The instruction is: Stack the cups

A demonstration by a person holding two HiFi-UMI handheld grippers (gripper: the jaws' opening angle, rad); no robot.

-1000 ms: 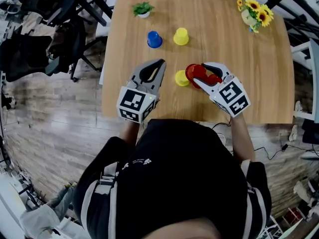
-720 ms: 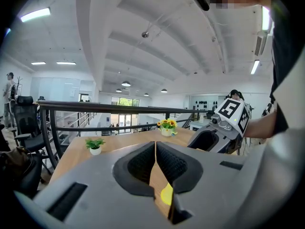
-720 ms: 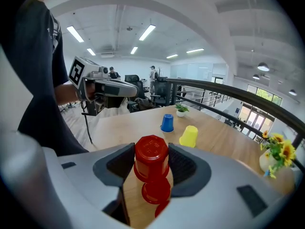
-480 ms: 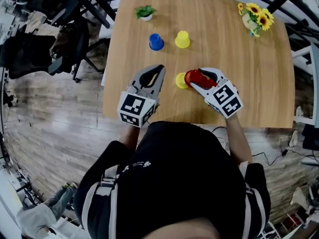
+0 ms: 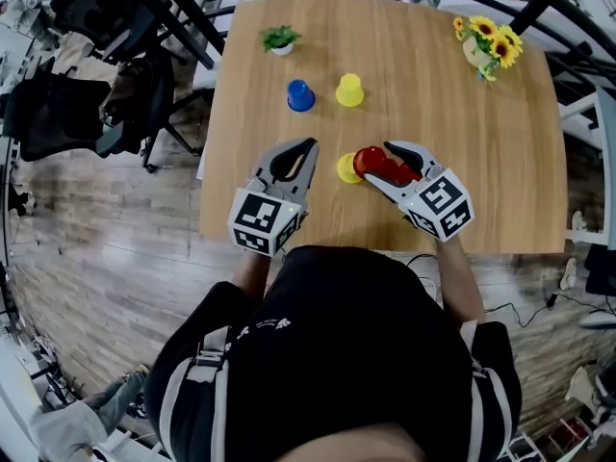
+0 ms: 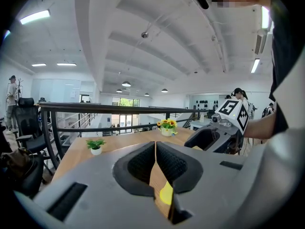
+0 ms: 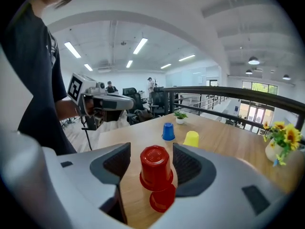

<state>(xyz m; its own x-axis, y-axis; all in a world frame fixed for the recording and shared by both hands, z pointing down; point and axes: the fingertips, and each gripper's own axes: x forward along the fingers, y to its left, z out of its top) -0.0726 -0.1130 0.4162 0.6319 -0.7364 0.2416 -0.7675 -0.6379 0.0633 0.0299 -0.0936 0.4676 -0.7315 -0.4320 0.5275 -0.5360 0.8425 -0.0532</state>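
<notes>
The right hand-held gripper (image 7: 151, 162) pinches a red cup (image 7: 155, 168); only its own view shows a second red cup (image 7: 162, 199) beneath. The head view sets them beside a yellow cup (image 5: 347, 168) on the worktop (image 5: 481, 152). The left hand-held gripper (image 6: 156, 146) is pressed together, empty.

Person (image 5: 356, 354) wearing black short-sleeved shirt, left gripper (image 5: 310, 146) and right gripper (image 5: 378, 162) showing grey shells, black-and-white marker cubes

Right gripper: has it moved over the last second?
Yes, slightly: the right gripper, with the red cups, has shifted left toward the near yellow cup.
</notes>
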